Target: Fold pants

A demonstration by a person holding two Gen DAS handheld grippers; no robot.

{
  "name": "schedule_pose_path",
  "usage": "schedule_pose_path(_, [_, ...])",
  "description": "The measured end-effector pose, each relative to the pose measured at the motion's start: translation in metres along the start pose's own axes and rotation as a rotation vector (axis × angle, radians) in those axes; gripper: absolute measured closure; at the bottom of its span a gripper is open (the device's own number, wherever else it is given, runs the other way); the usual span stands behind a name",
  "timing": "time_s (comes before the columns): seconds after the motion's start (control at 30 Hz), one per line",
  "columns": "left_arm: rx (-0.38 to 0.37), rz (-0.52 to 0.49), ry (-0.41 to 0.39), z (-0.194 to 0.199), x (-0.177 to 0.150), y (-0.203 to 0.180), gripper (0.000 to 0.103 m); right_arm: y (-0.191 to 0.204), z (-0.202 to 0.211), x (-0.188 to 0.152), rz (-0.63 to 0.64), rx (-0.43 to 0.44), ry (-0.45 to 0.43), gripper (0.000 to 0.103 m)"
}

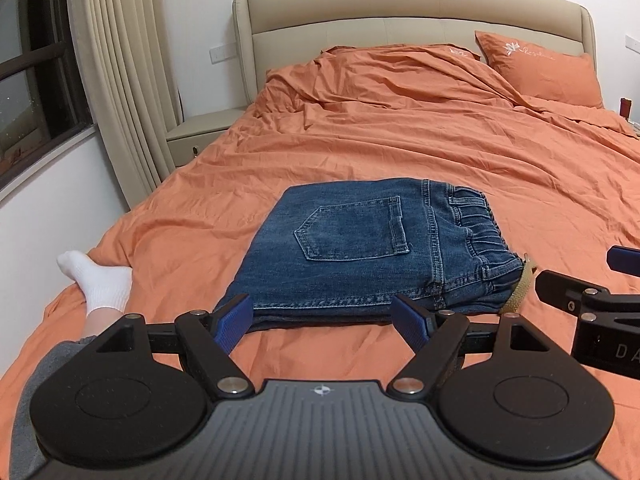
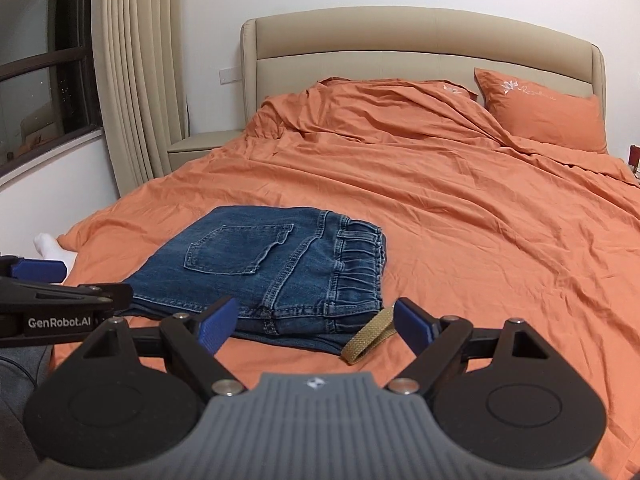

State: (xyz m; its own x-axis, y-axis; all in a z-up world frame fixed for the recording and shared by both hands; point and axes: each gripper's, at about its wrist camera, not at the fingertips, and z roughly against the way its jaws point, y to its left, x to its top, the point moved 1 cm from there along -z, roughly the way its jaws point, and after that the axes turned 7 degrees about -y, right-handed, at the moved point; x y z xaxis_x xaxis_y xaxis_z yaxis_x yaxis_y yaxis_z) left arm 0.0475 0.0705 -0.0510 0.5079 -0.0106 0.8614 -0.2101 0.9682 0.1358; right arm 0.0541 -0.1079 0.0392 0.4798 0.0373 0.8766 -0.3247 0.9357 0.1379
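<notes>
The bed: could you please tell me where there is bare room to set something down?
Bare duvet lies right of the folded jeans, up to the pillow. It is crowded near the belt strap and beside the socked foot.

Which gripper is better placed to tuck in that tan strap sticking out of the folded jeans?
The right gripper. The strap lies just ahead between its open fingers, beside the waistband end of the jeans. The left gripper faces the jeans' long edge, further from the strap.

"GenRobot.AI" in white on the left tool, "DA" partly visible on the right tool, pillow script illegible
</notes>
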Motion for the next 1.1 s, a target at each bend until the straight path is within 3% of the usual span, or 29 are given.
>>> schedule_pose_path(1.1, [-0.002, -0.019, -0.010, 0.006, 0.003, 0.000, 0.011, -0.001, 0.015, 0.007, -0.014, 0.005, -0.034, 0.021])
